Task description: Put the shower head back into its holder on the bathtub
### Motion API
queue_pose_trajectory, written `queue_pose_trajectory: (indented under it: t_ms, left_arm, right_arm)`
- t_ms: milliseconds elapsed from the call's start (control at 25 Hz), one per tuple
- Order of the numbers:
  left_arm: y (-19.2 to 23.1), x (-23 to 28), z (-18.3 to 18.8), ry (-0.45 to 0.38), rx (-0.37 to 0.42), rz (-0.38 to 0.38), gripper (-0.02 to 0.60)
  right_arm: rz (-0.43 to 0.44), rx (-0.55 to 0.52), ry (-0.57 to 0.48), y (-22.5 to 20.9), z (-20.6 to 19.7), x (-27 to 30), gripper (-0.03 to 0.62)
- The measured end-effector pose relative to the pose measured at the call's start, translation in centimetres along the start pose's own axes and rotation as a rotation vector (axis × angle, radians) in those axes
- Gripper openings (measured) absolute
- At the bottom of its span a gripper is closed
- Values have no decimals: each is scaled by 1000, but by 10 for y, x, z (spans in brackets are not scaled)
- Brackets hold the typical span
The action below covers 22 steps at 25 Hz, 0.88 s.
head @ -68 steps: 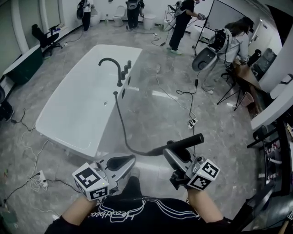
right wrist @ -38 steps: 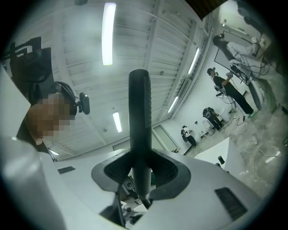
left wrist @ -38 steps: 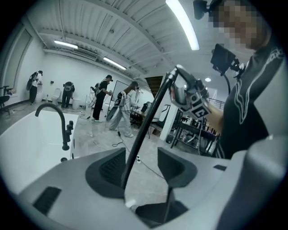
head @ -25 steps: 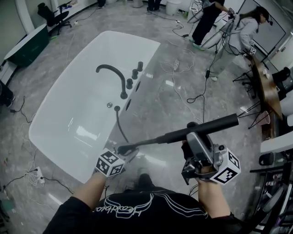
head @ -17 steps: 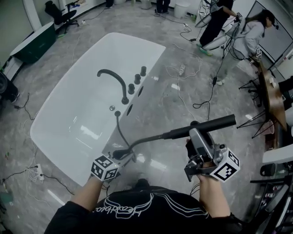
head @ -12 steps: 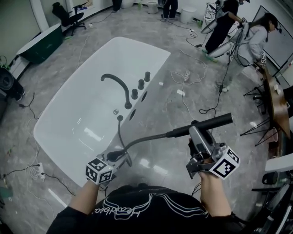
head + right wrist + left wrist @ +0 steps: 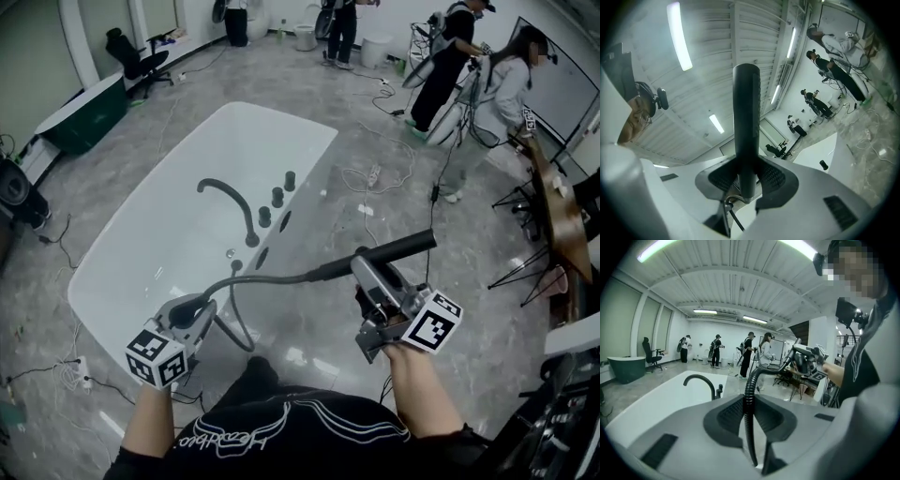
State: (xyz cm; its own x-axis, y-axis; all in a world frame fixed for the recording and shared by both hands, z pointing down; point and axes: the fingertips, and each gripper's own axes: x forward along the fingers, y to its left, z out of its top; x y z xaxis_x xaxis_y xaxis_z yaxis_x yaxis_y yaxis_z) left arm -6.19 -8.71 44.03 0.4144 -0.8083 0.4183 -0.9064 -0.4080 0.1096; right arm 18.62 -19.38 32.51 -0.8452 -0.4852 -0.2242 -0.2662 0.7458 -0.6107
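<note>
The black stick-shaped shower head [image 7: 394, 250] lies almost level, pointing right, with my right gripper [image 7: 367, 269] shut on its lower end. In the right gripper view the shower head [image 7: 746, 117] stands up between the pads. Its ribbed black hose [image 7: 272, 277] arcs left and down to my left gripper [image 7: 201, 308], which is shut on it. In the left gripper view the hose [image 7: 750, 394] runs up between the pads. The white bathtub [image 7: 141, 253] has a black faucet [image 7: 230, 201] and knobs [image 7: 277, 196] on its right rim, beside a small round fitting [image 7: 230, 252].
Cables trail over the grey marble floor [image 7: 375, 178] to the right of the tub. Several people [image 7: 487, 89] and stands occupy the far right, and a desk [image 7: 553, 216] lines the right edge. A green tub [image 7: 80, 108] and an office chair [image 7: 131, 56] stand far left.
My left gripper has shut on the hose near the tub's edge and lifted it up and back towards me. The right gripper has carried the shower head a little left.
</note>
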Motion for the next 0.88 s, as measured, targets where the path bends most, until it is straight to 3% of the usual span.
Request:
queue_pose_trajectory:
  t_ms: [320,600,880]
  left_arm:
    - [44,3,69,-118,74,38,64]
    - [78,5,172,-254,177,61,64]
    - [118,5,252,-335,275,105,64]
  right_arm:
    - [22,45,-35,-4,1,21,134]
    - [105,54,-124,-7,33,54,133]
    - [177,23,-156,-3,67,108,133]
